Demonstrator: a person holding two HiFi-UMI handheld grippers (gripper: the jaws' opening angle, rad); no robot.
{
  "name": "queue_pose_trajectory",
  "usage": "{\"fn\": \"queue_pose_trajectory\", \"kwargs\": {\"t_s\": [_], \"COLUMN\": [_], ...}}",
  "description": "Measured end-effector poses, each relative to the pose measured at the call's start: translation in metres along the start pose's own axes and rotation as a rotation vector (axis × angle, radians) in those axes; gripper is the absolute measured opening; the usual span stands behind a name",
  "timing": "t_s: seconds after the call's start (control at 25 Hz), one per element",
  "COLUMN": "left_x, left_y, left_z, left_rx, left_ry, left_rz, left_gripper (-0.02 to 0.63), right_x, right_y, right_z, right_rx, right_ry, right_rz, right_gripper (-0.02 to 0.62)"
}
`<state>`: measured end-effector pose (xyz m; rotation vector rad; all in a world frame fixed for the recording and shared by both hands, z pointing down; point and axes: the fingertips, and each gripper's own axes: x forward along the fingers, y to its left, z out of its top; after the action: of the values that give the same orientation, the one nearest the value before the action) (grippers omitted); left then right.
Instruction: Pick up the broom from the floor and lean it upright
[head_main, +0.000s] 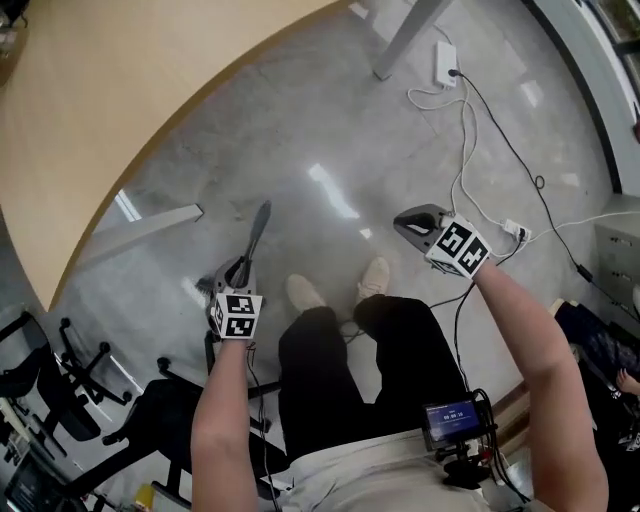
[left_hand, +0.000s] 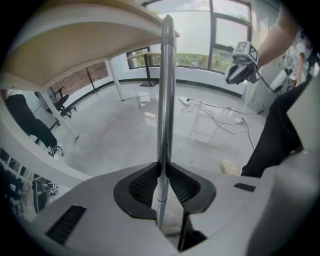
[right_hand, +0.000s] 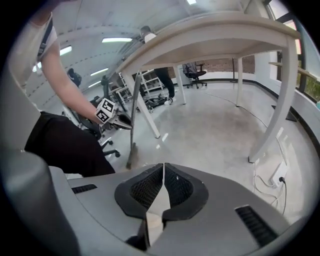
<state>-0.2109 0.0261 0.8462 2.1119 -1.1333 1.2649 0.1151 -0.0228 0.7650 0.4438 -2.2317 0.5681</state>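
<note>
My left gripper (head_main: 238, 272) is shut on the broom's grey metal pole (head_main: 259, 232), low and left of the person's legs. In the left gripper view the pole (left_hand: 165, 90) rises straight out from between the pads (left_hand: 145, 182), which press on it from both sides. From the right gripper view the broom (right_hand: 135, 107) stands near upright, its brush end (right_hand: 131, 161) down at the floor and the left gripper (right_hand: 125, 121) gripping it partway up. My right gripper (head_main: 405, 222) hangs to the right of the legs, away from the broom, shut with nothing in it (right_hand: 164, 167).
A curved wooden table (head_main: 100, 100) fills the upper left, with legs (head_main: 410, 35) (head_main: 140, 225) on the grey floor. A power strip (head_main: 445, 60) and loose cables (head_main: 470, 190) lie at the right. Office chairs (head_main: 60, 370) stand at the lower left. The person's shoes (head_main: 305, 292) are beside the broom.
</note>
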Motion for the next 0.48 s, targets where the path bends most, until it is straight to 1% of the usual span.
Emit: {"fn": "queue_pose_trajectory", "kwargs": {"t_s": [0.08, 0.16, 0.24, 0.36, 0.48], "left_x": [-0.022, -0.039, -0.051, -0.054, -0.042], "left_y": [0.006, 0.012, 0.017, 0.03, 0.038], "left_z": [0.008, 0.016, 0.021, 0.033, 0.053], "left_rx": [-0.05, -0.124, -0.236, -0.406, -0.538], "left_ry": [-0.027, -0.047, -0.053, -0.067, -0.071], "left_rz": [0.025, 0.057, 0.098, 0.172, 0.216], "left_gripper": [0.077, 0.077, 0.077, 0.077, 0.077], "right_x": [-0.005, -0.01, -0.015, -0.018, -0.026], "right_y": [0.018, 0.032, 0.041, 0.042, 0.036], "right_z": [0.025, 0.049, 0.07, 0.099, 0.118], "right_rx": [-0.038, -0.08, -0.112, -0.156, -0.172], "right_ry": [0.001, 0.0, 0.002, 0.004, 0.005], "right_rz": [0.046, 0.09, 0.126, 0.164, 0.18], "right_gripper": [0.018, 0.018, 0.018, 0.018, 0.018]}}
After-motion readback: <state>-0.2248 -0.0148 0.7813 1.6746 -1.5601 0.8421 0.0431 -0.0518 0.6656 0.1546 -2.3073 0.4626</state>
